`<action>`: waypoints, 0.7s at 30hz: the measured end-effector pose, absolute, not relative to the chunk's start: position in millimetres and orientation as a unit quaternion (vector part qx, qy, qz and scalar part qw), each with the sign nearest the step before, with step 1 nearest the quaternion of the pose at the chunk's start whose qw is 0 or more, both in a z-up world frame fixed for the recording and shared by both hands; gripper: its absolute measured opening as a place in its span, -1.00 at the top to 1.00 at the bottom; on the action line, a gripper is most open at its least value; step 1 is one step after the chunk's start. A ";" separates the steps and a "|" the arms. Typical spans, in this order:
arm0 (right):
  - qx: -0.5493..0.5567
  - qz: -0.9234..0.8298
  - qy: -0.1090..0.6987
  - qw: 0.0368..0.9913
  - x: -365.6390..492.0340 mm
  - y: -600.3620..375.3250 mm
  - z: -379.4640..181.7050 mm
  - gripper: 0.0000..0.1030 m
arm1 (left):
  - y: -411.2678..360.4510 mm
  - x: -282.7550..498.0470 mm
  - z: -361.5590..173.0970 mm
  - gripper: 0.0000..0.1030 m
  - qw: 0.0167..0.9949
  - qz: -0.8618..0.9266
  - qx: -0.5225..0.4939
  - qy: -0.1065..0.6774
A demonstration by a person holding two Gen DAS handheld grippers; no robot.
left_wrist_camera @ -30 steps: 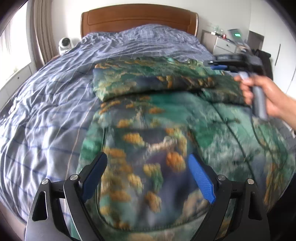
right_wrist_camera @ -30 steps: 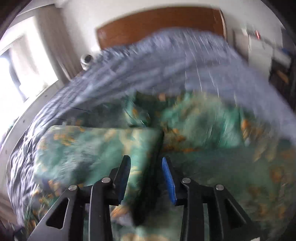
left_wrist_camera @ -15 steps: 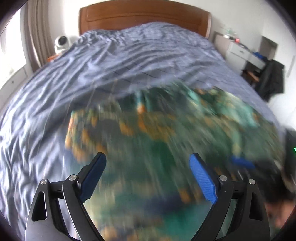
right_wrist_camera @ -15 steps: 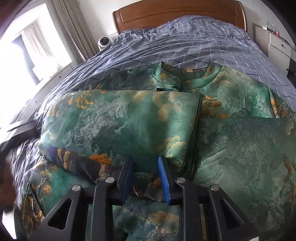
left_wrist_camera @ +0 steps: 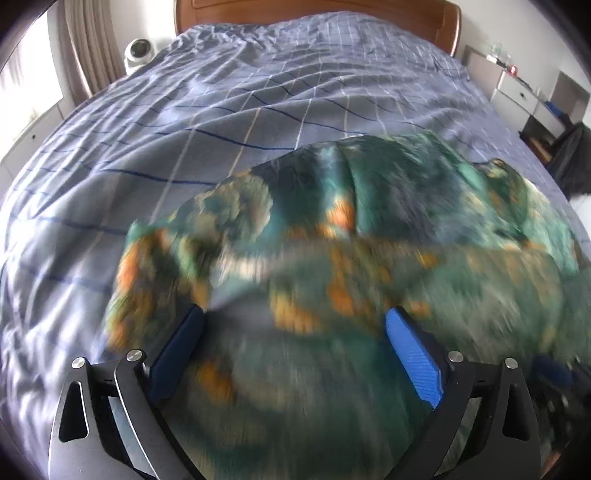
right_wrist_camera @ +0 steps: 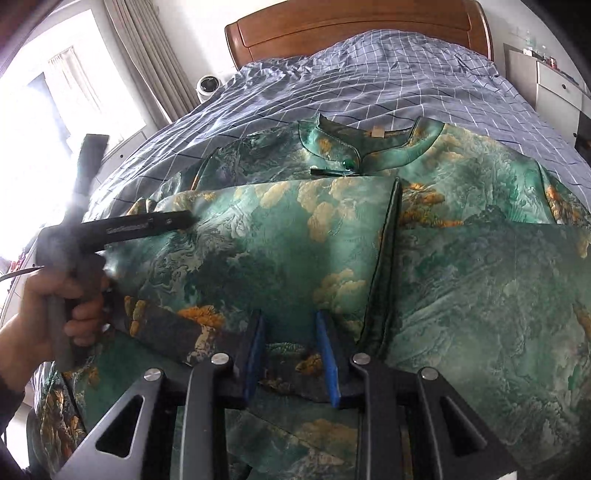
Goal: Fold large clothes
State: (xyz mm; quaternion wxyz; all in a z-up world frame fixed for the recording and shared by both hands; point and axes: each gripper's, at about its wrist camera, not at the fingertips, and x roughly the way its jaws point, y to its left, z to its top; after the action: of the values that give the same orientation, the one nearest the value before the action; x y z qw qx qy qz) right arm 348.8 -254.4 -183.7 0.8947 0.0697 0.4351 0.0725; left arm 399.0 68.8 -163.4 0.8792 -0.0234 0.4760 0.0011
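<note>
A large green silk dress [right_wrist_camera: 461, 258] with orange and cream cloud print lies on the bed, collar [right_wrist_camera: 369, 136] toward the headboard, its lower part folded up over the body. My right gripper [right_wrist_camera: 291, 354] is partly closed around the dark folded hem edge [right_wrist_camera: 177, 328]. My left gripper [left_wrist_camera: 291, 354] is open wide, just above blurred dress fabric [left_wrist_camera: 332, 258]. The left gripper also shows in the right wrist view [right_wrist_camera: 147, 225], held in a hand over the dress's left edge.
The bed has a blue checked cover [left_wrist_camera: 221, 110] and a wooden headboard [right_wrist_camera: 351, 26]. A white camera [left_wrist_camera: 138, 51] stands at the bed's left. White drawers [right_wrist_camera: 554, 85] stand at the right. Curtains and a bright window [right_wrist_camera: 55, 92] are on the left.
The left gripper has swung across the dress toward its left side, still open. The right gripper has come lower and closer over the folded hem, with its jaws still narrow.
</note>
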 end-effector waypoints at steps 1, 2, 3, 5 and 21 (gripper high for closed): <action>0.070 0.073 0.434 0.895 348.5 -254.5 -183.8 0.48 | 68.1 387.3 -159.9 -0.91 0.879 -0.002 -0.023 0.476; 0.070 0.073 0.434 0.895 348.3 -254.7 -184.2 0.48 | 67.0 375.3 -158.4 -0.91 0.878 -0.002 -0.021 0.477; 0.069 0.072 0.433 0.896 348.0 -254.2 -184.4 0.48 | 66.2 360.1 -159.2 -0.91 0.878 -0.001 -0.018 0.477; 0.065 0.070 0.433 0.896 348.3 -253.3 -184.2 0.48 | 64.1 356.5 -162.0 -0.91 0.877 0.005 -0.011 0.480; 0.048 0.060 0.428 0.901 347.5 -249.1 -186.9 0.48 | 58.5 342.1 -175.7 -0.99 0.881 -0.006 -0.015 0.473</action>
State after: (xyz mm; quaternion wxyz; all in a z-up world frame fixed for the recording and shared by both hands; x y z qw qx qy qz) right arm 347.5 -249.1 -186.9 0.9006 0.0484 0.4277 0.0605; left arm 342.1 58.5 -175.7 0.8809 -0.0148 0.4730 -0.0062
